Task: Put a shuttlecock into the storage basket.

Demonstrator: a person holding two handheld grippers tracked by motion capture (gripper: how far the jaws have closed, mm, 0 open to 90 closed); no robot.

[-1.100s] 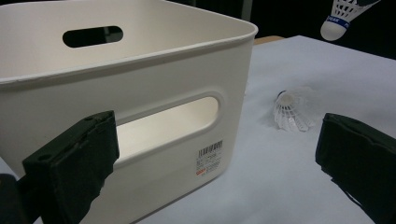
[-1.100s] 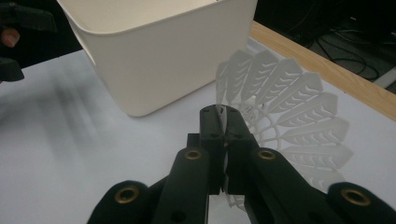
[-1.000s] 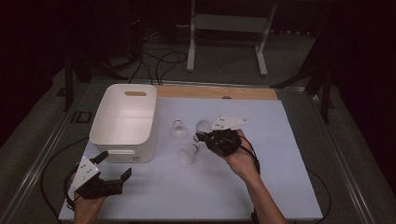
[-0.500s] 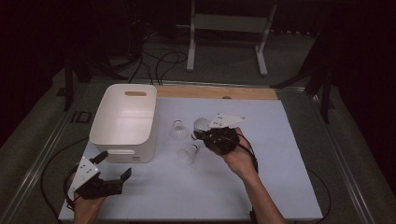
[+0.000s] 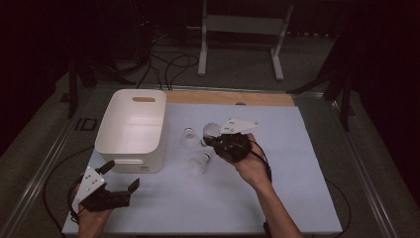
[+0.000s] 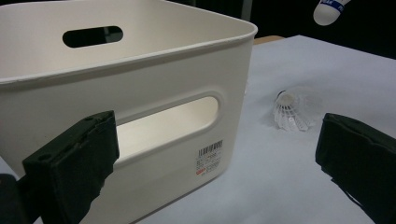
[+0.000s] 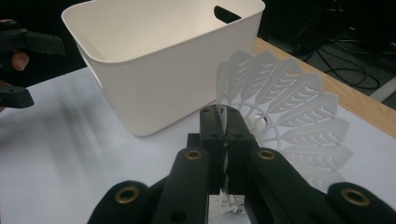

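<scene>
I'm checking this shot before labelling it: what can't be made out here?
- Bin floor: high view, hidden by its near wall.
- Held shuttlecock cork: right gripper view, covered by the right tongs.
- Barcode label text: left gripper view, too small.
- Shuttlecock at top: cut off by frame edge.

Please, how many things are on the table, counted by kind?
Shuttlecocks: 3, one held in the right gripper at, two lying at and.
White bin: 1.
Total: 4.
</scene>
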